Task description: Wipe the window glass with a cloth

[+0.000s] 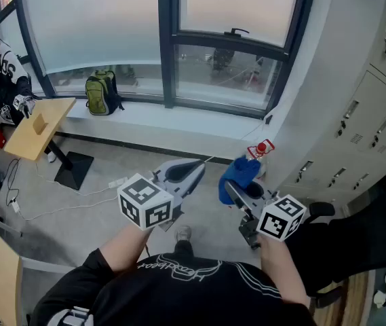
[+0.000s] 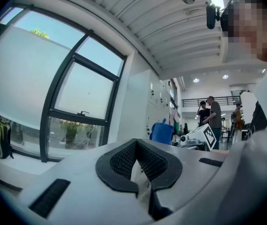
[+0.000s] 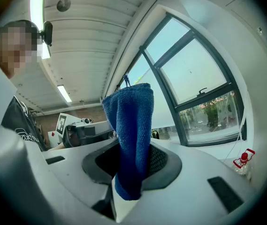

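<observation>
A blue cloth (image 3: 131,135) sticks up from my right gripper (image 3: 132,165), whose jaws are shut on it; in the head view the cloth (image 1: 240,173) bunches at that gripper's tip (image 1: 237,190). My left gripper (image 1: 182,175) is beside it, jaws shut with nothing between them (image 2: 140,165). Both are held low, well back from the window glass (image 1: 233,2), which fills the far wall above a white sill (image 1: 179,117). The left gripper view shows the glass (image 2: 84,90) to the left.
A spray bottle with a red top (image 1: 262,149) stands by the wall under the window. A green backpack (image 1: 101,92) rests on the sill. A wooden desk (image 1: 40,128) and a person (image 1: 3,73) are at left. Grey lockers (image 1: 376,114) line the right wall.
</observation>
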`<action>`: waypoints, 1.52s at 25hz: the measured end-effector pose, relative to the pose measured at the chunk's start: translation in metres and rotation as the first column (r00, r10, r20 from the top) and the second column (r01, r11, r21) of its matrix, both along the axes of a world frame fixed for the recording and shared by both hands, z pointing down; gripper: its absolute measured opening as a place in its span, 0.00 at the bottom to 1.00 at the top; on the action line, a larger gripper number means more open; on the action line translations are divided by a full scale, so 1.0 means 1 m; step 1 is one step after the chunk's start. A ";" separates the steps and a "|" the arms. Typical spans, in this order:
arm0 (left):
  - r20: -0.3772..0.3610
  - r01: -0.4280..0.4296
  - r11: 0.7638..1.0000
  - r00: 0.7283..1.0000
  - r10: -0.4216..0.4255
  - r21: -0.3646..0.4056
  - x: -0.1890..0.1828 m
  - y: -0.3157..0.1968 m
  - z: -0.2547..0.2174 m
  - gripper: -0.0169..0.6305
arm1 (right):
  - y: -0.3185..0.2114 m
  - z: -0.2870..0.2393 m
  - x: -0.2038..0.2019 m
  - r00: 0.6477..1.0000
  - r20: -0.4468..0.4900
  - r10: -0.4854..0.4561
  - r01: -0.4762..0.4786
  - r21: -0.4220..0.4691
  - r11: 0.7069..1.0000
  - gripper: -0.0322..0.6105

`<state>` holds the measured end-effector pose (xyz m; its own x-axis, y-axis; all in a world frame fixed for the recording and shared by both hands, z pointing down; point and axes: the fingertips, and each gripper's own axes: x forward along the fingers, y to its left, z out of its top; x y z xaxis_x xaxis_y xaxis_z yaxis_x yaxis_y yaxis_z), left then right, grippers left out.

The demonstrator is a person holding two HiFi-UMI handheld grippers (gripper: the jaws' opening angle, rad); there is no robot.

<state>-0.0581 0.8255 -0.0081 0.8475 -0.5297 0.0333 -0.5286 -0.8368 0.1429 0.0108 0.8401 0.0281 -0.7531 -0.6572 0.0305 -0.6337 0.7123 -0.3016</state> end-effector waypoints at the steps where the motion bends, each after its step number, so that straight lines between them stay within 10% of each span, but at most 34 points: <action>1: -0.001 0.001 1.000 1.000 -0.001 -0.002 0.002 -0.005 0.002 0.03 | -0.005 0.001 0.002 1.000 -0.001 -0.001 0.001 0.000 1.000 0.19; 17: 0.029 0.012 1.000 1.000 -0.011 -0.029 -0.001 -0.108 0.002 0.03 | -0.110 -0.001 -0.004 0.999 0.052 -0.013 0.014 -0.019 1.000 0.20; 38: 0.058 0.077 0.995 0.996 -0.074 -0.056 -0.076 -0.430 0.041 0.03 | -0.432 0.033 -0.063 0.993 0.115 -0.036 0.044 -0.062 0.997 0.20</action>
<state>-0.1336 0.3958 0.0327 0.8014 -0.5876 0.1117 -0.5981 -0.7856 0.1587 -0.0526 0.4085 0.0616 -0.7798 -0.6258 -0.0153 -0.5641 0.7131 -0.4163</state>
